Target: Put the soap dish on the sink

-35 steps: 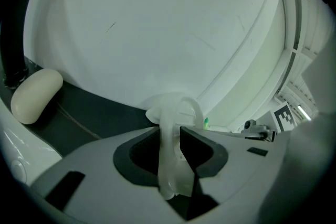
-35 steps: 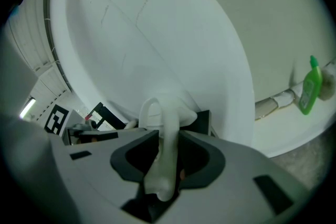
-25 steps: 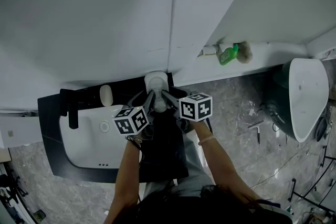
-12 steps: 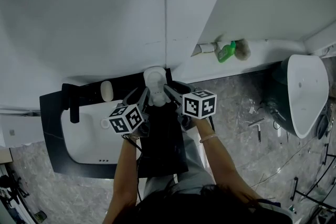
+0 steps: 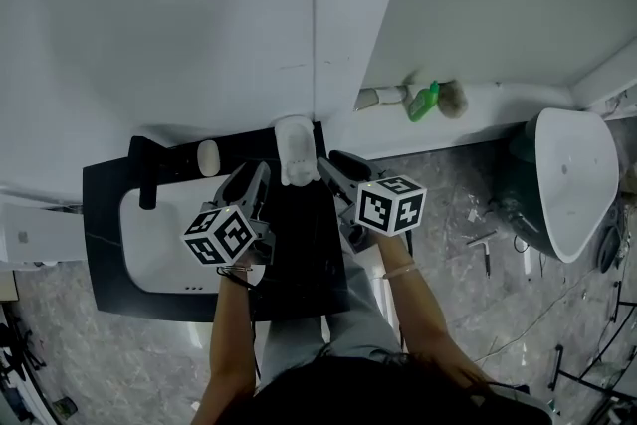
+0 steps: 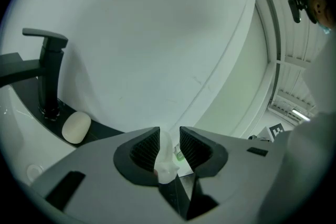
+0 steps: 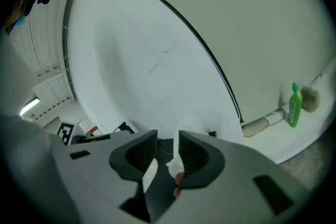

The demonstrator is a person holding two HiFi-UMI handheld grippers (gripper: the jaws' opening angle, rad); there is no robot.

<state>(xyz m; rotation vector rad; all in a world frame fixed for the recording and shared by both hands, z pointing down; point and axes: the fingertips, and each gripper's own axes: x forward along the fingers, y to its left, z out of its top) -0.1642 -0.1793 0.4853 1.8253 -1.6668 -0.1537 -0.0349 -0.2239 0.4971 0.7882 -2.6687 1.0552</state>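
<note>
The white soap dish point(image 5: 296, 150) rests on the back right of the sink's black counter point(image 5: 104, 244), against the wall. Both grippers hover in front of it, pulled back and apart from it. My left gripper point(image 5: 252, 180) is open; in the left gripper view point(image 6: 169, 150) the dish point(image 6: 166, 161) shows through the gap, beyond the pads. My right gripper point(image 5: 331, 163) is open too, and its own view point(image 7: 168, 153) shows the dish point(image 7: 184, 157) lying ahead, partly hidden by the right jaw. Nothing is held.
A black faucet point(image 5: 147, 176) point(image 6: 49, 77) stands at the counter's back left, with a pale soap bar point(image 5: 207, 157) point(image 6: 76, 127) beside it. A green bottle point(image 5: 423, 102) point(image 7: 294, 107) lies on the floor ledge by the wall. A white fixture point(image 5: 567, 182) stands at the right.
Both grippers flanked the soap dish closely one second ago. They have since risen and drawn back toward me, leaving the dish on the counter by the wall.
</note>
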